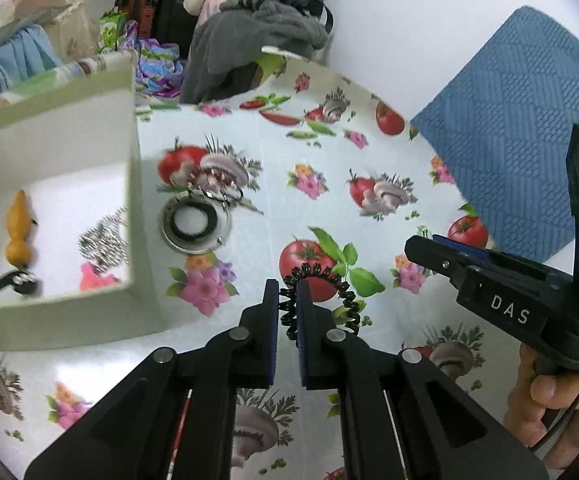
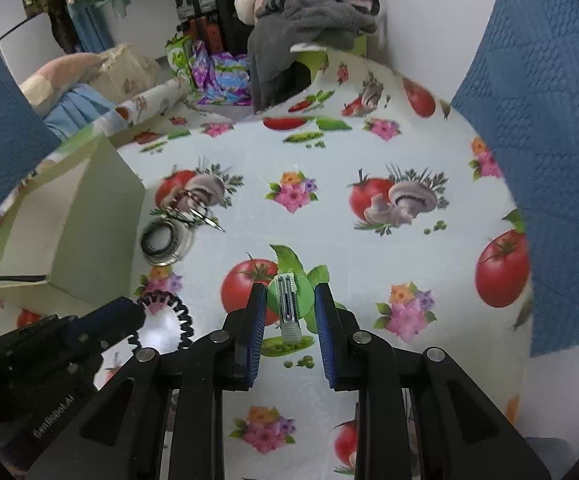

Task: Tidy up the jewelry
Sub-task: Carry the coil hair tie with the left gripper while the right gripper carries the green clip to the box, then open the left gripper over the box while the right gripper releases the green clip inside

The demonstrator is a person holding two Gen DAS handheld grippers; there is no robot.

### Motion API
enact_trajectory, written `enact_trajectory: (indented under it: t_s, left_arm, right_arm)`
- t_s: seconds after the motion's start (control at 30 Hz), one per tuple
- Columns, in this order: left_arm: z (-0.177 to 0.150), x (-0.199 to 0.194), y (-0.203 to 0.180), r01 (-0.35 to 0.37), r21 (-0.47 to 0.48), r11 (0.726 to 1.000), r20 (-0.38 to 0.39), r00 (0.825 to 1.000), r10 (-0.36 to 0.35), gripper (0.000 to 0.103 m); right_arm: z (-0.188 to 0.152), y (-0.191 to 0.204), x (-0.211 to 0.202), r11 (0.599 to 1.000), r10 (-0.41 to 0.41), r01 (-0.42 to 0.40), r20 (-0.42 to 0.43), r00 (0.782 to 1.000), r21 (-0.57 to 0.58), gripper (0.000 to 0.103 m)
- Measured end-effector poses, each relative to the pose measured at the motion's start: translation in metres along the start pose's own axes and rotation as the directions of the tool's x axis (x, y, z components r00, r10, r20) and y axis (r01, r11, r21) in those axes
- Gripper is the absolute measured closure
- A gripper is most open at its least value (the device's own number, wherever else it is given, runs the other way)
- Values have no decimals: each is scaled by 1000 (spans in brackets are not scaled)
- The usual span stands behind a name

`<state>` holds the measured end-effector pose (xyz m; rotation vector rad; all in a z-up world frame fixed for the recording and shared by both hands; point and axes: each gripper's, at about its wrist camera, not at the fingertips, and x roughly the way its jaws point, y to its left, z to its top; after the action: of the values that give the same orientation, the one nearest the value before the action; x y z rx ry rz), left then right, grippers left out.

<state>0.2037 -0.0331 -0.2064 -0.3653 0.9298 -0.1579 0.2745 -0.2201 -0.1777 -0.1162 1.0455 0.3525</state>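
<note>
Your left gripper (image 1: pixel 288 300), low centre of its view, pinches the black coil tie (image 1: pixel 321 296) between narrow fingers, just right of the box (image 1: pixel 133 168), whose wall fills the left of the frame. Your right gripper (image 2: pixel 290 312) stands wide around the silver clip (image 2: pixel 288 308) on the tablecloth (image 2: pixel 329 208), not touching it. The bangle (image 1: pixel 195 226) and earrings (image 1: pixel 215 186) lie beside the box's right wall; open cloth spreads toward the blue mat (image 1: pixel 521 128), upper right.

Left gripper (image 1: pixel 287 296) fingers nearly closed; right gripper (image 2: pixel 290 300) fingers apart, both low over table.
</note>
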Motion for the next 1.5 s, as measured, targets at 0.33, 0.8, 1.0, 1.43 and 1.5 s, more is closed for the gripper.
enact_trajectory:
  t_s: [0.33, 0.8, 1.0, 1.43, 1.5]
  left_arm:
    - [48, -73, 9, -29, 36, 999, 89, 996, 26, 95]
    - [101, -159, 42, -167, 95, 981, 217, 966, 144, 95]
    - [99, -173, 74, -193, 53, 980, 224, 958, 177, 95]
    - [60, -111, 152, -209, -52, 977, 60, 975, 212, 95]
    - [52, -103, 159, -208, -64, 976, 35, 977, 210, 95]
  right_arm:
    - [30, 38, -59, 998, 42, -36, 124, 991, -48, 81]
    - [90, 116, -121, 984, 127, -84, 288, 949, -159, 81]
    - [91, 154, -111, 969, 197, -149, 254, 947, -197, 81]
    - [59, 199, -26, 950, 229, -209, 65, 971, -234, 81]
    - [53, 200, -18, 950, 223, -207, 46, 974, -232, 80]
